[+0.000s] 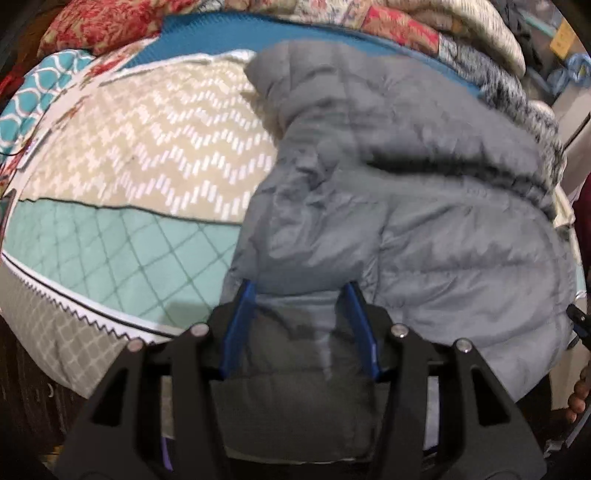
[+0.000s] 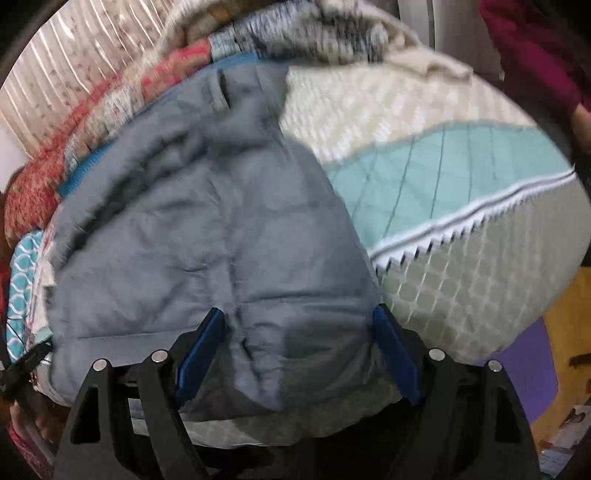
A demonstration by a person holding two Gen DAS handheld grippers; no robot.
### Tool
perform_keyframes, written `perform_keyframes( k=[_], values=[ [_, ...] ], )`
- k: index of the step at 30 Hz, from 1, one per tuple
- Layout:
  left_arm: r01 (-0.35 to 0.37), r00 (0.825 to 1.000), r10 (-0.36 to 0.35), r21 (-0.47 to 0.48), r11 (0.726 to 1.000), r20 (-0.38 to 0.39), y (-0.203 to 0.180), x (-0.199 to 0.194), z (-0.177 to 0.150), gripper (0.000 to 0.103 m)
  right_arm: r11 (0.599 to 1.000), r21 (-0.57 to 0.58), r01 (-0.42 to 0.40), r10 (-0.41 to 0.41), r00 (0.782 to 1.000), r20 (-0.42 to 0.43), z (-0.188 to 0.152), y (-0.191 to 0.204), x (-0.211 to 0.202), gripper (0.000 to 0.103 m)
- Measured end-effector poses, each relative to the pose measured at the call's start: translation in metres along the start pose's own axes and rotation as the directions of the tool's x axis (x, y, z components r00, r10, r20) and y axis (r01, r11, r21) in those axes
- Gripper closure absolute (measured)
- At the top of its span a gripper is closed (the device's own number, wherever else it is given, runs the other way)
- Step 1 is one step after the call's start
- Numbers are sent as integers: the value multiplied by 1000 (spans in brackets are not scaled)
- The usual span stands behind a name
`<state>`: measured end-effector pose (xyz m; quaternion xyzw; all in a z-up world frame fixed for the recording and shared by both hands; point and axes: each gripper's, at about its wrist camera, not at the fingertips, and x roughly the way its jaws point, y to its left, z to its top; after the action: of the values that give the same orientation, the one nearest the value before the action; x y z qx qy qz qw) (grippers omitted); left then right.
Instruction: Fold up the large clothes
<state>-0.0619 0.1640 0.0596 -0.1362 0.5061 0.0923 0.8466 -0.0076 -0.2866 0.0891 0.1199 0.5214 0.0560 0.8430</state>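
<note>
1. The left gripper [image 1: 301, 291] has its blue pads about half apart, clamped on a thick bunched fold of the grey puffer jacket [image 1: 406, 206]; the padded cloth fills the gap between the two pads and bulges past their tips.
2. The right gripper [image 2: 299, 317] has its blue pads set wide, with a broad padded edge of the same jacket [image 2: 207, 236] lying between them. The cloth reaches both pads, but blur makes it unclear whether they press on it, so I cannot tell if it is gripped.
3. The jacket is the landmark: it lies spread on the patterned bedspread [image 1: 147, 147], its quilted panels creased, one puffy part folded over the rest.
4. In the left wrist view the beige zigzag band of the bedspread lies left of the jacket, and the mint diamond-quilted band [image 1: 122, 251] sits nearer the gripper, also left of the jacket.
5. In the right wrist view the same mint band [image 2: 443, 173] and a grey lattice band [image 2: 461, 280] lie right of the jacket.
6. Beyond the jacket's far edge runs a blue strip [image 1: 258, 33], and past that a heap of red floral quilts [image 1: 103, 22] and folded blankets.
7. At the left wrist view's right rim, beside the jacket, a person's fingers [image 1: 580, 398] show.
</note>
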Motion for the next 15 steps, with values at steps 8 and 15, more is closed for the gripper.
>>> perform_keyframes(
  k=[8,15],
  values=[
    [75,989,-70,-31,997,133,-2,-57,6,54,994,-110,-10,23,993,118,6,38,-38,15],
    [60,997,-61,31,998,45,-20,-23,-3,49,997,-82,3,-8,998,-63,-15,35,13,15]
  ],
)
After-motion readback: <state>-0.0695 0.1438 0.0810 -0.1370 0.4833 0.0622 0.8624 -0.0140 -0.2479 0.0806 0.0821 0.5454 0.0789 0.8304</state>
